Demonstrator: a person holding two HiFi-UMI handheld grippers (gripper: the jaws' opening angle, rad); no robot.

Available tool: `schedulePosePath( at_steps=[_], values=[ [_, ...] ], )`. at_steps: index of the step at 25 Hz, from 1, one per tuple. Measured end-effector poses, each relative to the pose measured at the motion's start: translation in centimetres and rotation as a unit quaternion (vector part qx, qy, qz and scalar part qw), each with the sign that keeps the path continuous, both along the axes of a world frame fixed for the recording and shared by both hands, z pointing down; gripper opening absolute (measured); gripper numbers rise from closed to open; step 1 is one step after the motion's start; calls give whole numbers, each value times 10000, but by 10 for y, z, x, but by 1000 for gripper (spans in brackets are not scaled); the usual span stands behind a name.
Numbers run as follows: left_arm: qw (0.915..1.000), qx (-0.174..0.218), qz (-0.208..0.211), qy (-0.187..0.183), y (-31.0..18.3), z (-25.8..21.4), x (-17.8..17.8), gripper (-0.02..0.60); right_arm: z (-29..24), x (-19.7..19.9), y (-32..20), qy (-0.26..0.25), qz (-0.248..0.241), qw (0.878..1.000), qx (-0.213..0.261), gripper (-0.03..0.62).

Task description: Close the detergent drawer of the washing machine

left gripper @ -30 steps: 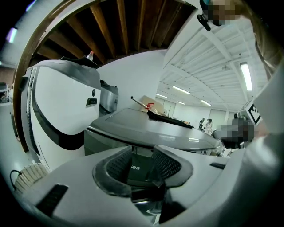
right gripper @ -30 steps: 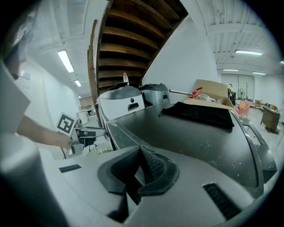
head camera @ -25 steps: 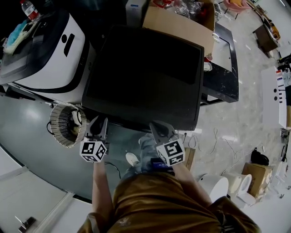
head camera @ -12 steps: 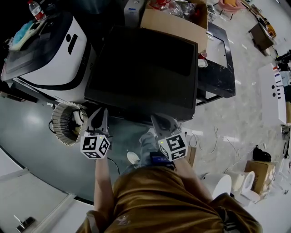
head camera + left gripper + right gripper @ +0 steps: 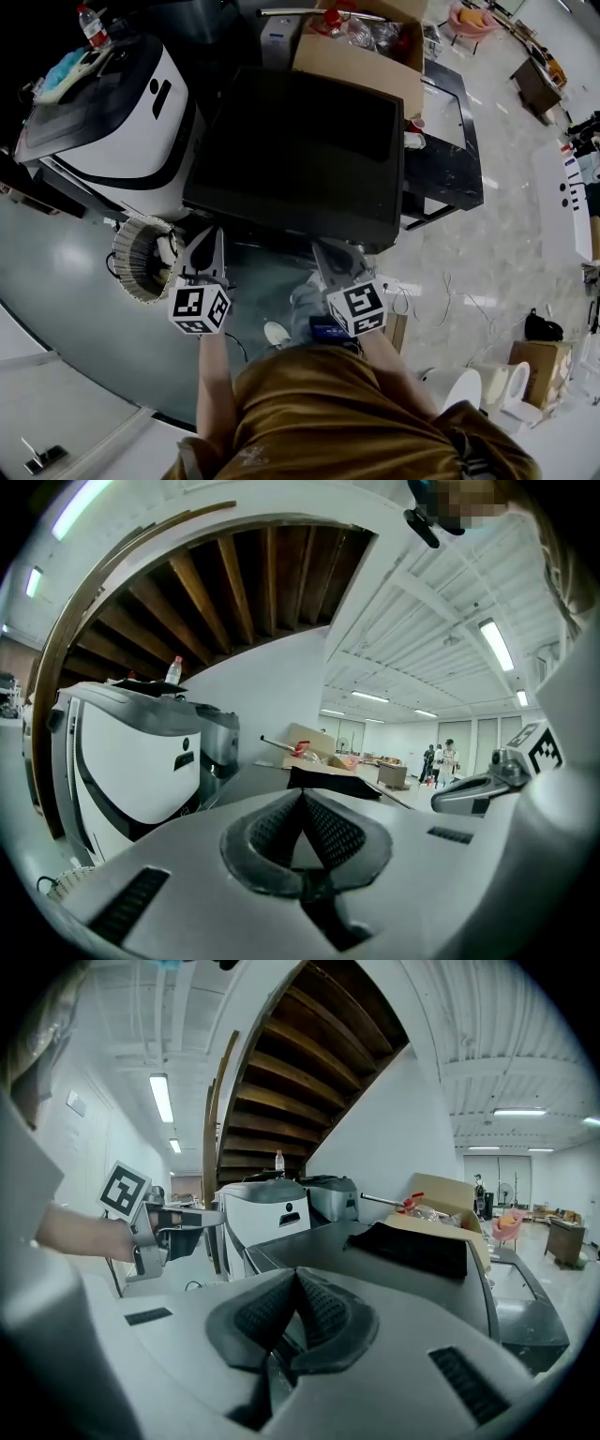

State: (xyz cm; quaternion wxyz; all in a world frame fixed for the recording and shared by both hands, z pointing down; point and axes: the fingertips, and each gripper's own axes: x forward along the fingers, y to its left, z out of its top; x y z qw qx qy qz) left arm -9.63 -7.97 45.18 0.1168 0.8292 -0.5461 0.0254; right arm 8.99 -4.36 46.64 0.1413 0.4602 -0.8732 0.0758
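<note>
I count two grippers, the left gripper (image 5: pixel 208 246) and the right gripper (image 5: pixel 330 253), each with fingers pressed together on nothing. Just beyond them stands one dark-topped washing machine (image 5: pixel 300 150), its front edge running left-right and facing me. I cannot see the detergent drawer.

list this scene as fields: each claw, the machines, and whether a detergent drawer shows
left claw: shut, nothing between its pads
right claw: shut, empty
position: both held side by side at the near edge of the boxy washing machine with a flat black top
neighbour: rounded white machine with black trim, on the washer's left
behind: open brown cardboard box
detergent drawer: not visible in any view
</note>
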Motion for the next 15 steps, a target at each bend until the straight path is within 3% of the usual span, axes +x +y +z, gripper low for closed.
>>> schedulePosePath(
  at_steps=[15],
  values=[
    [10000,48,-14,-21,5,-6,3,25,-7,-2,6,94,-122,9998,102,12]
  ],
)
